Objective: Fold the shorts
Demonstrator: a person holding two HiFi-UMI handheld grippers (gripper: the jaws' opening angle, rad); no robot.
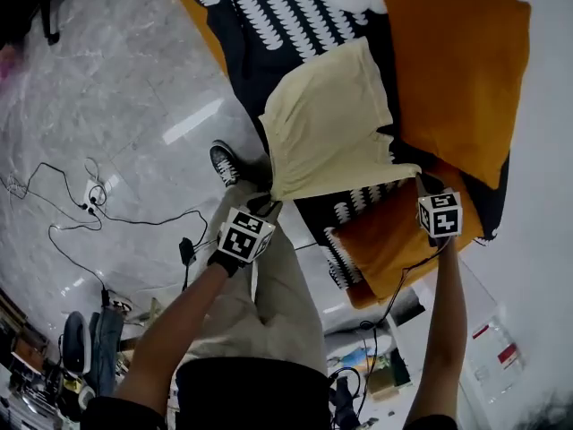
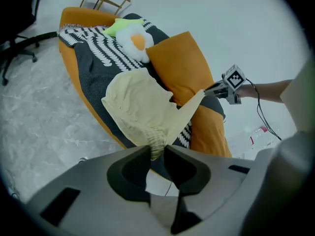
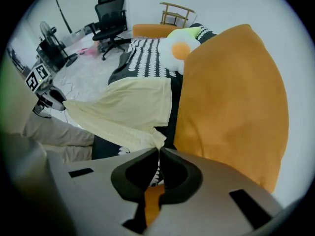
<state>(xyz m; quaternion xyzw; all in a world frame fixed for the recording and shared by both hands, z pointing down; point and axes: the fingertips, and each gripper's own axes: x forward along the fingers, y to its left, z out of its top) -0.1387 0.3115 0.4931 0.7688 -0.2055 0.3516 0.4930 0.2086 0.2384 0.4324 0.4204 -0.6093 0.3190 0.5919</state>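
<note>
Left gripper (image 2: 156,150) on ribbed-waist shorts (image 2: 136,107)

The left gripper (image 2: 156,149) has its dark jaws clamped on the ribbed waistband of the pale yellow fabric shorts (image 2: 140,107). The shorts stretch over a black-and-white patterned blanket (image 2: 93,53) and a large orange cushion (image 2: 182,65). Their far corner is pinched by the right gripper (image 2: 206,91). A fried-egg plush toy (image 2: 134,42) lies beyond.

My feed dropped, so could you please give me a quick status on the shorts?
Left tongs shut on shorts, right tongs likewise. Shorts stretched between them over the patterned blanket. Orange pillow close beside.
</note>
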